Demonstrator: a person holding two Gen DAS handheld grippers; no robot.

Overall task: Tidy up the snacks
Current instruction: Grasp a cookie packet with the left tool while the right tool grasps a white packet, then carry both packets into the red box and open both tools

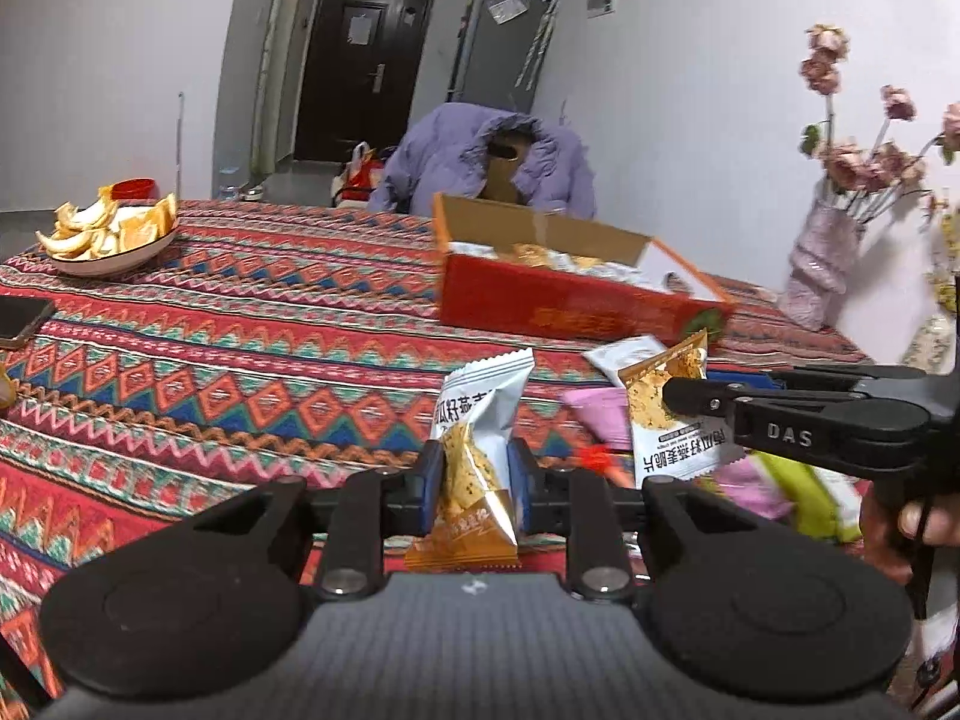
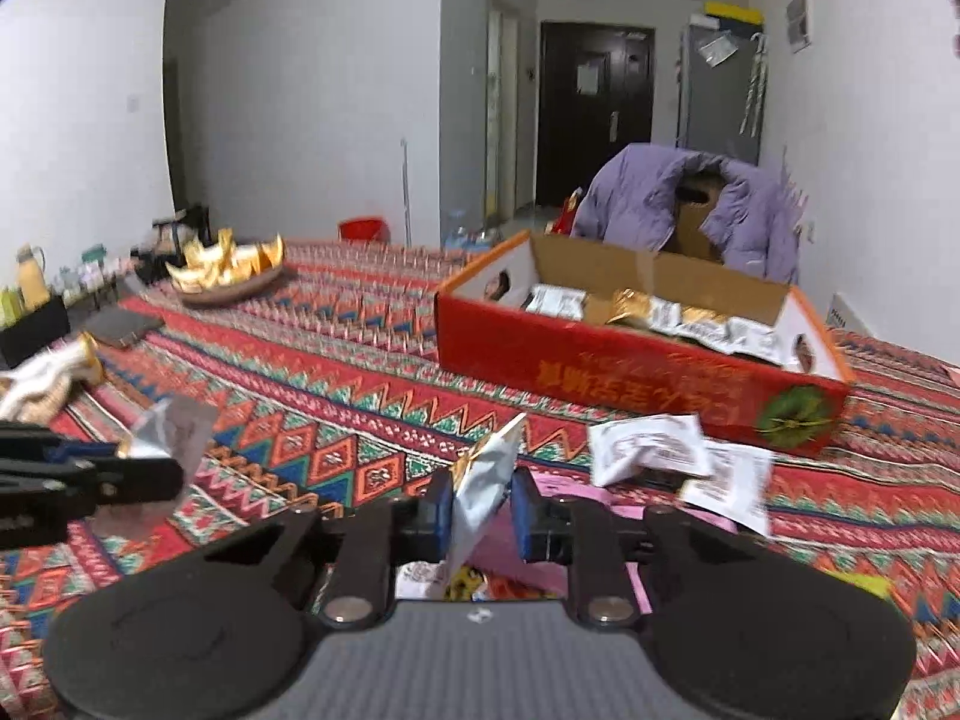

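Observation:
My left gripper is shut on a white-and-orange cracker packet, held upright above the patterned tablecloth. My right gripper is shut on a silvery white packet, also lifted off the cloth. Each gripper shows in the other's view: the right gripper pinches its packet at the right, the left gripper enters from the left. Beyond both stands an open red cardboard box with several packets inside. Loose white packets and a pink packet lie in front of it.
A plate of orange peels sits at the far left, with a phone near the table's left edge. A vase of dried flowers stands right of the box. A purple coat hangs over a chair behind the table.

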